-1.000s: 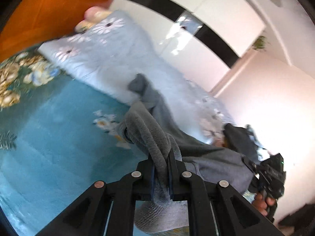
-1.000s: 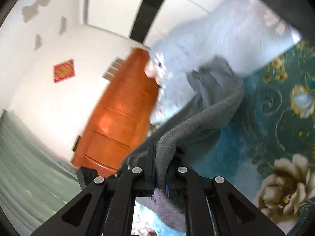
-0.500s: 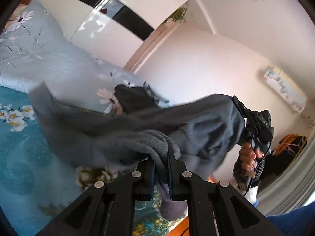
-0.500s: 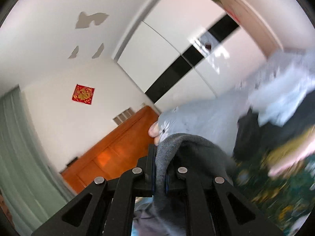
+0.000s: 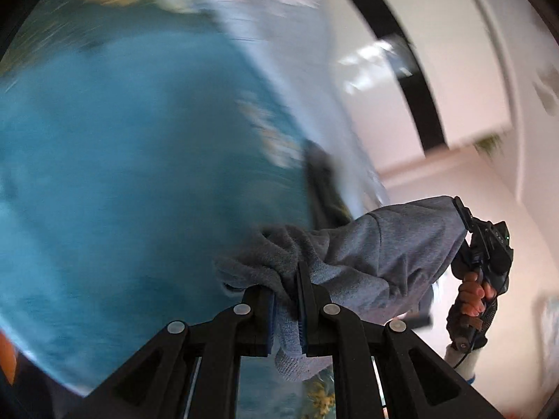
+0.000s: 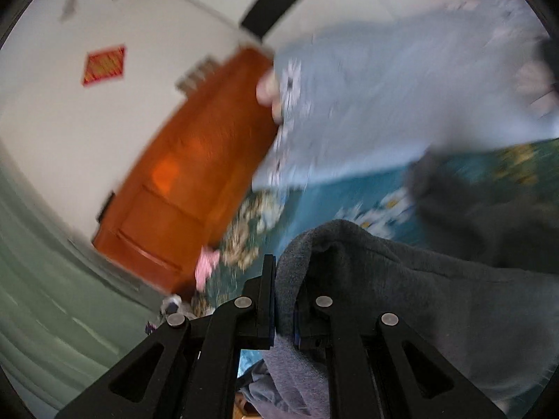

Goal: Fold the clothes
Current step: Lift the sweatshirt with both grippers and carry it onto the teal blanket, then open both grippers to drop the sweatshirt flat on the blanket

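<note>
Tools, left [image 5: 286,300] and right [image 6: 284,310], each clamped the grey garment [image 5: 377,255] aloft over the bed [image 5: 122,174]; laying it flat seemingly came next.

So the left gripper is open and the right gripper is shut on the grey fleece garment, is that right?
Not quite: the left gripper is shut too, as the left wrist view shows, clamping the grey fleece garment. The right gripper is shut on it as you say.

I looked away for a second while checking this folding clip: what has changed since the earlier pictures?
Both tongs swung with the grey garment: up off the bed half a second ago, now tipped back toward it, the cloth stretched between left tongs and right tongs. Nothing was let go; both stay clamped on its edge.
</note>
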A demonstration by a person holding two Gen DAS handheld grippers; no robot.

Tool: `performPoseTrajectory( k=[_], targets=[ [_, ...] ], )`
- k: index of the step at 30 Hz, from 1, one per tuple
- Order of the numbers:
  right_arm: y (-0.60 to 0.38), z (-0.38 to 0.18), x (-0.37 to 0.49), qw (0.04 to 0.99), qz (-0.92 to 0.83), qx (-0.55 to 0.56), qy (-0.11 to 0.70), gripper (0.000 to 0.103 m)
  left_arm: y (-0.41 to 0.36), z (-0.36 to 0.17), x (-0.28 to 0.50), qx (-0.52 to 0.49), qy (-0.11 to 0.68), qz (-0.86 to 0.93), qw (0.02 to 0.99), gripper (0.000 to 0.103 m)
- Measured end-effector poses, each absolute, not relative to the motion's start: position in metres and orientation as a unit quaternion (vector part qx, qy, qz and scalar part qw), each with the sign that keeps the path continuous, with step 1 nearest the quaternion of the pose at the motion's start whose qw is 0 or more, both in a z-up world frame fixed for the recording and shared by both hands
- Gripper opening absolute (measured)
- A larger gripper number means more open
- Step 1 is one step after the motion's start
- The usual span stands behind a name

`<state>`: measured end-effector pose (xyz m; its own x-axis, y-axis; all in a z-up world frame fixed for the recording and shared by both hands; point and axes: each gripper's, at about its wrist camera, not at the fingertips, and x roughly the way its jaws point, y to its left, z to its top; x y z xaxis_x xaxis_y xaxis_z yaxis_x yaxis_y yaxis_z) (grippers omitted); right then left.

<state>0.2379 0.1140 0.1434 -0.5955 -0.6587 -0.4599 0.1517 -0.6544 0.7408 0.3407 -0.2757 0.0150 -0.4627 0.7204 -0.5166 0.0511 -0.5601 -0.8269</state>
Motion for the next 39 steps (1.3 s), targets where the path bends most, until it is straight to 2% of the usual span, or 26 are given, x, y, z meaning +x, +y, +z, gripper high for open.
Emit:
performPoseTrajectory(
  k=[6, 11, 19, 22, 24, 25, 26, 27, 28, 31, 34, 39],
  targets=[
    [0.000, 0.134, 0.148, 0.297, -0.808, 0.420, -0.288, 0.007, -0.349, -0.007, 0.308, -0.434, -0.461, 0.757, 0.164, 0.011],
    [-0.084, 0.113, 0.074, 0.305, -0.797, 0.459, -0.247, 0.007, -0.407, -0.029, 0.269, -0.417, -0.486, 0.761, 0.107, 0.011],
    [-0.156, 0.009, -0.005, 0.251, -0.765, 0.552, -0.219, 0.009, -0.434, -0.072, 0.229, -0.452, -0.499, 0.736, 0.070, 0.012],
    [-0.152, -0.004, -0.006, 0.240, -0.757, 0.568, -0.217, 0.011, -0.434, -0.072, 0.231, -0.454, -0.499, 0.735, 0.072, 0.014],
    [-0.144, 0.002, -0.003, 0.251, -0.753, 0.569, -0.215, 0.021, -0.443, -0.071, 0.240, -0.462, -0.501, 0.729, 0.071, 0.016],
    [-0.140, 0.004, -0.001, 0.256, -0.751, 0.569, -0.215, 0.037, -0.444, -0.068, 0.242, -0.466, -0.495, 0.730, 0.067, 0.018],
    [-0.136, 0.007, 0.001, 0.261, -0.749, 0.570, -0.214, 0.048, -0.444, -0.064, 0.244, -0.469, -0.488, 0.733, 0.063, 0.019],
    [-0.134, 0.012, 0.003, 0.269, -0.748, 0.568, -0.212, 0.052, -0.443, -0.060, 0.245, -0.472, -0.481, 0.736, 0.058, 0.026],
    [-0.129, 0.020, 0.007, 0.276, -0.748, 0.567, -0.208, 0.055, -0.441, -0.054, 0.247, -0.476, -0.465, 0.745, 0.048, 0.036],
    [-0.102, 0.049, 0.027, 0.296, -0.754, 0.552, -0.199, 0.055, -0.436, -0.030, 0.257, -0.481, -0.403, 0.778, 0.020, 0.050],
    [-0.054, 0.073, 0.062, 0.304, -0.770, 0.522, -0.203, 0.063, -0.425, -0.007, 0.263, -0.480, -0.348, 0.805, 0.001, 0.054],
    [0.050, 0.084, 0.152, 0.243, -0.820, 0.477, -0.205, 0.064, -0.398, 0.030, 0.268, -0.473, -0.265, 0.840, -0.022, 0.054]
  ],
)
